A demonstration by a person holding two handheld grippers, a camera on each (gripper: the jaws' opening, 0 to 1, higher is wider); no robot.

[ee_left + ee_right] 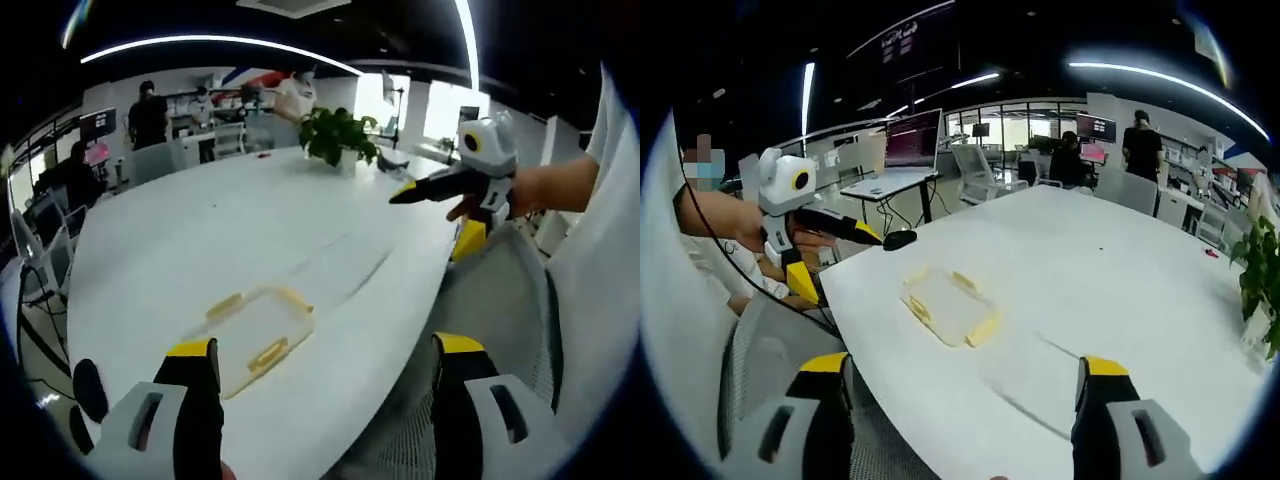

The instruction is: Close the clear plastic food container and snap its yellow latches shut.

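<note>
Landmark: white table (pixel 230 230), large, with a rounded edge; all positions below are given relative to it.
Food container: clear plastic food container (pixel 255 335) lies flat on the table top, near the table edge closest to the person. Seen also in the right gripper view (pixel 945 310).
Latches: yellow latches (pixel 268 355) sit on the container's sides; whether they are snapped down cannot be told at this size.
Left gripper: own jaws spread wide (pixel 325 385), yellow-tipped, rising from the bottom of the left gripper view; held above the table's near edge, clear of the container, holding nothing. In the right gripper view it appears (pixel 855 232) off the table's edge, held in a hand (pixel 790 240), its black and yellow jaws pointing toward the table.
Right gripper: own jaws spread wide (pixel 965 385), above the table's near edge, well apart from the container, holding nothing. In the left gripper view it appears (pixel 415 190) over the table's edge, held in a hand (pixel 525 195).
Potted plant: green, leafy (pixel 338 135), stands on the table's far side, well apart from the container.
Chair: grey mesh seat (pixel 770 350) just off the table's near edge.
Background: people (pixel 148 115) stand beyond the table's far end, near desks and monitors.
</note>
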